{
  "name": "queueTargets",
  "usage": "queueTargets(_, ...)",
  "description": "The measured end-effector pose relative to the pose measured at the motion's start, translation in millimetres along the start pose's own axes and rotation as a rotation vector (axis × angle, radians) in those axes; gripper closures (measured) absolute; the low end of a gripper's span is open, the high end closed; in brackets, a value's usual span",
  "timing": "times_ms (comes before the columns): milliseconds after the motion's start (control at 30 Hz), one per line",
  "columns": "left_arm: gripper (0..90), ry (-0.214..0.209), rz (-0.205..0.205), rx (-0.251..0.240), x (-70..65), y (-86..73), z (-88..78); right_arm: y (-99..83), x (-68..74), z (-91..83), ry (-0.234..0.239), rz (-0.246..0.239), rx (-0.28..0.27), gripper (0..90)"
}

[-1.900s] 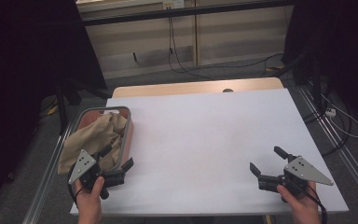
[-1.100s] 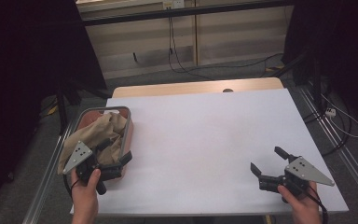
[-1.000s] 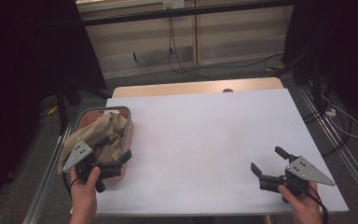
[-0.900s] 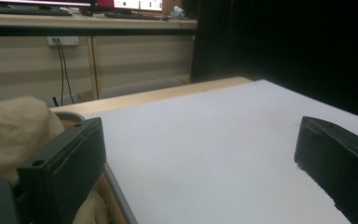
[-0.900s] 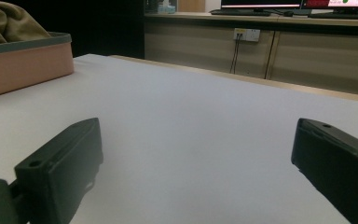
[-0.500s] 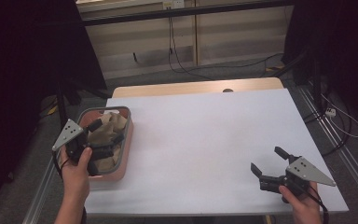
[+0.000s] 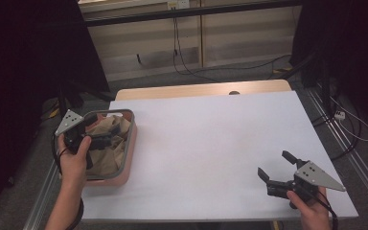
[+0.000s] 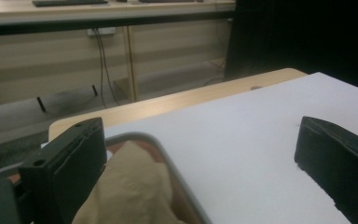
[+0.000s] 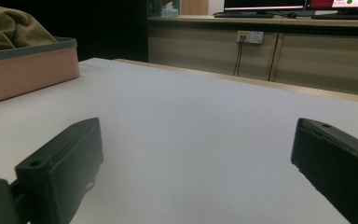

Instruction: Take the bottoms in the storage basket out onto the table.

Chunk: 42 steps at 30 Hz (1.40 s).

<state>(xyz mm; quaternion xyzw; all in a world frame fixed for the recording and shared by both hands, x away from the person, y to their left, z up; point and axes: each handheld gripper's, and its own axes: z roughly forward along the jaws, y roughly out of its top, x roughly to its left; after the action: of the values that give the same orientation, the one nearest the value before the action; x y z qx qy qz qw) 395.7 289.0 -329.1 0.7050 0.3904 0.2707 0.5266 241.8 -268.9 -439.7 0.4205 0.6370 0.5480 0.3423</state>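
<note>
Right now the left gripper [image 7: 106, 140] is hovering over the pink tub [image 7: 131, 143] that sits at the left edge of the white table [image 7: 211, 143], with its jaws spread wide and nothing between them. Inside that tub the crumpled tan cloth [image 7: 106, 143] is lying heaped, one fold rising just beside the left jaw in the left gripper view, near the tub's grey rim. To do the pickup well, the person is probably best off lowering the jaws so that a raised fold sits between them, clear of the rim, and closing on a thick bunch rather than a thin edge. Far from the tub, near the table's front right corner, the right gripper [image 7: 276, 169] is resting with its jaws equally wide and empty.
</note>
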Motion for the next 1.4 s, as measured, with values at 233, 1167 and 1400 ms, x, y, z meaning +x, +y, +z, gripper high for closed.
queueTargets(233,2.4,0.049,-0.004,0.068,19.6,-7.6,13.0,-0.2,0.4,0.4,0.005,-0.001,0.002,1.7)
queueTargets(1167,1.1,0.141,-0.118,0.483,53.5,-56.7,51.7,-0.2,3.3,1.7,0.023,-0.005,0.001,1.9)
queueTargets(1400,0.0,0.154,-0.096,0.527,51.0,-66.0,57.5,-0.1,3.3,1.4,0.027,-0.008,0.001,1.9)
